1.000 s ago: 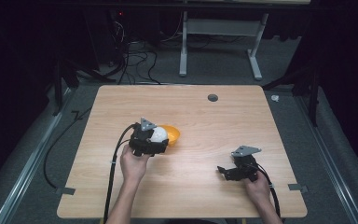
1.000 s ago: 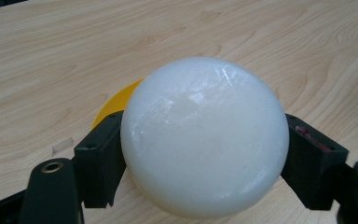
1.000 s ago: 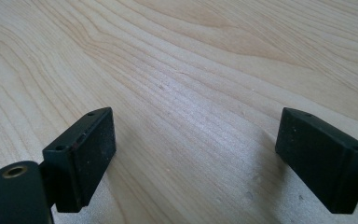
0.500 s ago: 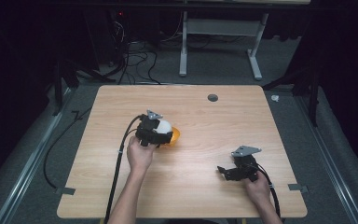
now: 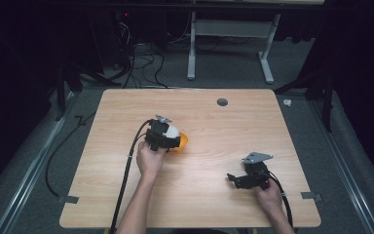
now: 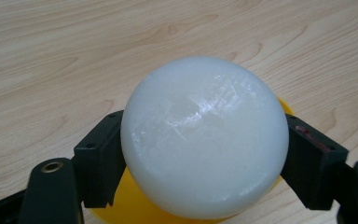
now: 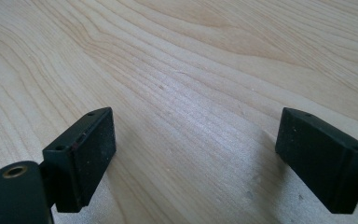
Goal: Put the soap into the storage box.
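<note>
The left claw [image 6: 200, 154] clamps a white ball [image 6: 204, 137] just above a yellow dish [image 5: 182, 142]; the right claw [image 7: 193, 158] gapes wide over bare worktop [image 5: 253, 126].

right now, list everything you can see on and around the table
white ball: 1, milky white, between the left jaws, over the yellow piece
yellow dish-like piece: 1, yellow-orange, on the table under the ball, near the middle
table: 1, light wood, centre of the high view
dark round spot: 1, dark grey, far part of the tabletop
white frame: 1, white, on the floor beyond the table
cables: several, black, floor at far left
left hand-held gripper: 1, black, jaws against the ball's sides
right hand-held gripper: 1, black, jaws apart over bare wood, near right
</note>
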### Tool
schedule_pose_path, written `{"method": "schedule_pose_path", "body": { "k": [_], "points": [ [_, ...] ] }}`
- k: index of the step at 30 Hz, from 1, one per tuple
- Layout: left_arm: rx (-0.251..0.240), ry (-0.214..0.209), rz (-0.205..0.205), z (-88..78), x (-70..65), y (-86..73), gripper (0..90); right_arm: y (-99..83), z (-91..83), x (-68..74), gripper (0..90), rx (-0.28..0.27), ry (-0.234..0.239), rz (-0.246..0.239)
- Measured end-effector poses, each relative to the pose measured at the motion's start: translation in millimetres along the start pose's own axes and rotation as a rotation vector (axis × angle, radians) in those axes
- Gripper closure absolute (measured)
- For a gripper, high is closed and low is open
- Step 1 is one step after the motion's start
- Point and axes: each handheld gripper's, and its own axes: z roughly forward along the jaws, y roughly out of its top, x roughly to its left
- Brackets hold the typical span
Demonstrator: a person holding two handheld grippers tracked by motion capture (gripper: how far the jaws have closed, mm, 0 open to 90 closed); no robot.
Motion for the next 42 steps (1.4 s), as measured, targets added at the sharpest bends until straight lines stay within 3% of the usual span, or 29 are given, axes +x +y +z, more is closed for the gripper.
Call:
{"method": "schedule_pose_path", "body": {
  "k": [11,32,37,42],
  "points": [
    [0.011,0.015,-0.016,7.0,2.4,-3.9,24.3,-0.1,-0.1,-0.2,12.8,0.001,0.000,-0.003],
    [0.037,0.041,0.014,12.9,-3.7,-7.7,24.2,-0.1,0.0,0.0,12.8,0.000,0.000,-0.001],
    [-0.039,0.014,-0.011,2.0,-2.0,-4.8,26.1,-0.1,-0.1,0.0,12.8,0.000,0.000,-0.001],
    [-0.038,0.023,0.000,-3.3,-0.7,-4.6,24.6,-0.1,-0.1,0.0,12.8,0.000,0.000,-0.001]
  ]
}}
